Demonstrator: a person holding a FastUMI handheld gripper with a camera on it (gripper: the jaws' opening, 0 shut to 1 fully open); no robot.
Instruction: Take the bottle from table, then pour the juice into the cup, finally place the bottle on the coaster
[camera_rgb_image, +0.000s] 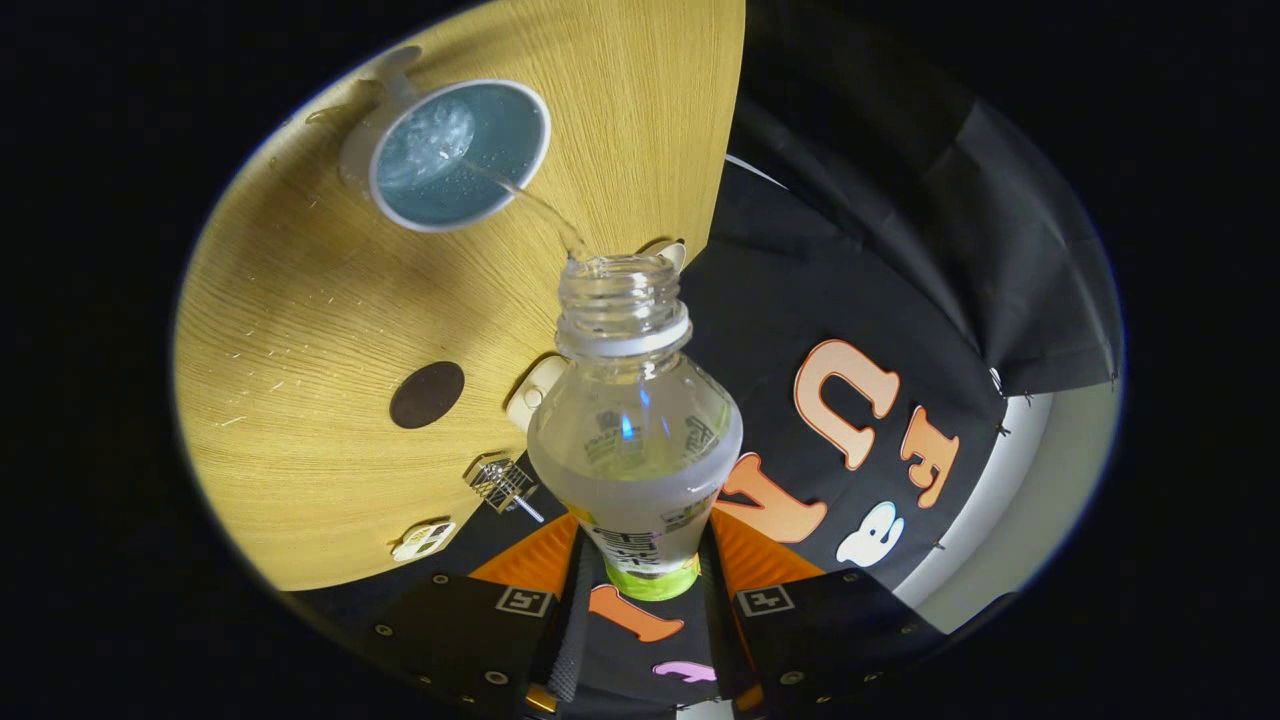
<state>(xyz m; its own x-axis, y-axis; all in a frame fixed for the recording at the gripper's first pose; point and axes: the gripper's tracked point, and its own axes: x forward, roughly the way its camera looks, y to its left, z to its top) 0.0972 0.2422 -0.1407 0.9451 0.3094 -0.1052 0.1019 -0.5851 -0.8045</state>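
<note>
Pouring now: your claw (640, 585) is clamped on the lower body of the bottle (634, 430), both fingers pressing its sides, and you've tilted it so a thin stream arcs from the open mouth into the cup (461, 155). The cup sits well in from the surface (300, 330) edge, so spills stay on wood. The dark coaster (427, 394) lies bare nearer that edge, free for the bottle.

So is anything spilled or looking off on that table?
Nothing stands out. The jaws grip the tilted bottle, and its stream lands inside the cup. No puddle shows on the wooden table; the dark coaster sits bare.
</note>
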